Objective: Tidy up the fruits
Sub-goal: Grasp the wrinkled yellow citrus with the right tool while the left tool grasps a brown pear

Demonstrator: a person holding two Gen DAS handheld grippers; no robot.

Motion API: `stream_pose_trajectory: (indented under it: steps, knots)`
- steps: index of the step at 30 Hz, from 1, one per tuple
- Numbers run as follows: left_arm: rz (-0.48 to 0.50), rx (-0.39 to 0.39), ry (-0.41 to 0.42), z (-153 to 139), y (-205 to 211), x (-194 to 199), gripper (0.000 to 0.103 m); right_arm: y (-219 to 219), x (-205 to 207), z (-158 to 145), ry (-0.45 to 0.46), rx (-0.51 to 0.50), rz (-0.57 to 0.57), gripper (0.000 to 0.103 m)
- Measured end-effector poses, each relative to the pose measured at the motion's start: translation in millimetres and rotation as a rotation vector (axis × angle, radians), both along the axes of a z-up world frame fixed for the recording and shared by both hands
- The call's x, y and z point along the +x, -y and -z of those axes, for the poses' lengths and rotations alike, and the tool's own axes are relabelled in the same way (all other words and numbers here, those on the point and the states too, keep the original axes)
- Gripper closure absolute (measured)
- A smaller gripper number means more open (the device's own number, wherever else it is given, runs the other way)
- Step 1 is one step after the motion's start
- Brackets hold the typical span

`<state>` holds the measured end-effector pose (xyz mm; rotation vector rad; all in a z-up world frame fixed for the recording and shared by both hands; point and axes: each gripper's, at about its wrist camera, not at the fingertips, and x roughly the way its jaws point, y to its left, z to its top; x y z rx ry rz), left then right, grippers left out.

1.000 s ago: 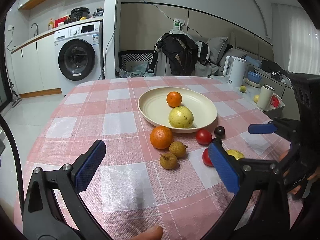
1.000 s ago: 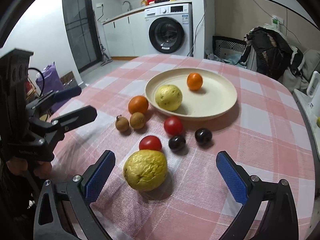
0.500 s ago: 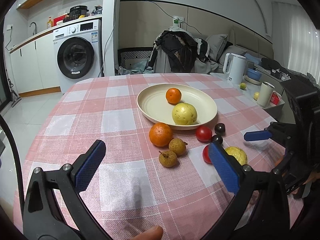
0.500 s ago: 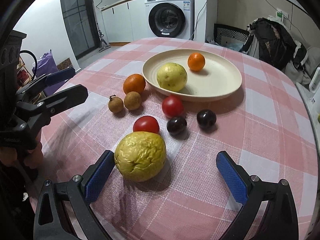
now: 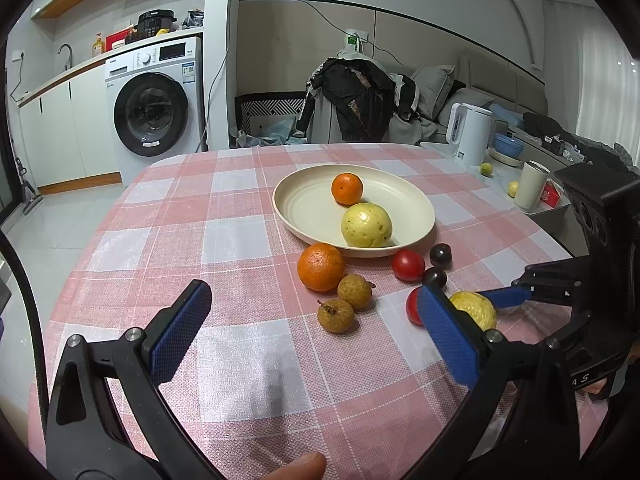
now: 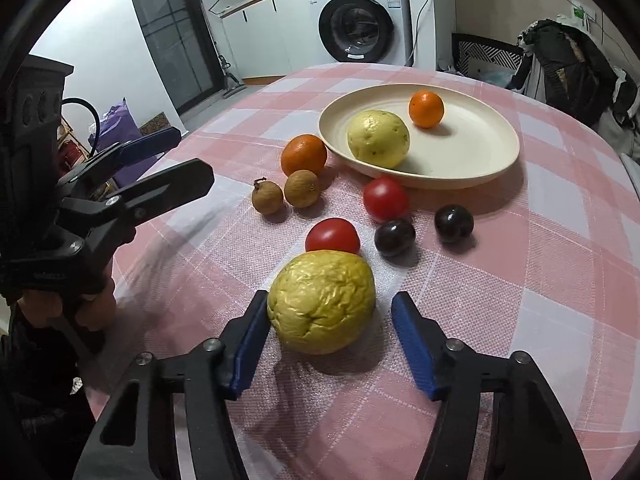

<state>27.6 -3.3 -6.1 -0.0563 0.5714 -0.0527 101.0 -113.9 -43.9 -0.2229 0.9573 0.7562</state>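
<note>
Sitting between right claw fingers, wrinkled yellow fruit, seemingly ungripped

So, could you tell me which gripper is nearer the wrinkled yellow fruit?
Right. The right gripper straddles the wrinkled yellow fruit, not yet clamped; the left gripper hovers open, off to the side.

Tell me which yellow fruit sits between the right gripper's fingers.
The wrinkled yellow fruit on the tablecloth, flanked by the right gripper; the smoother one lies in the plate.
</note>
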Motion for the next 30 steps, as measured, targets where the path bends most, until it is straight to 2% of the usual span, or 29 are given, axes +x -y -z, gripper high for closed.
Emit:
stream_pose_trajectory:
  steps: [3, 13, 21, 23, 25, 28, 30]
  knots:
    - [0.004, 0.003, -0.004, 2, 0, 1, 0.001, -1, -1, -2, -0.001, 0.019, -0.008, 0.050]
    - [0.006, 0.023, -0.051, 8, 0, 9, 0.001, 6, -3, -12, 0.043, 0.049, 0.010, 0.051]
    - [0.009, 0.069, -0.182, 23, 6, 30, 0.001, 18, 3, -24, 0.073, 0.089, 0.065, 0.051]
    - [0.024, 0.050, -0.213, 27, 4, 36, 0.007, 20, 4, -24, 0.073, 0.091, 0.073, 0.051]
    - [0.035, 0.032, -0.245, 32, 2, 42, 0.023, 21, 6, -24, 0.072, 0.092, 0.078, 0.051]
    - [0.057, 0.007, -0.286, 39, 1, 50, 0.035, 21, 7, -23, 0.073, 0.092, 0.078, 0.051]
    - [0.073, -0.007, -0.300, 43, 2, 55, 0.040, 21, 7, -23, 0.074, 0.092, 0.079, 0.051]
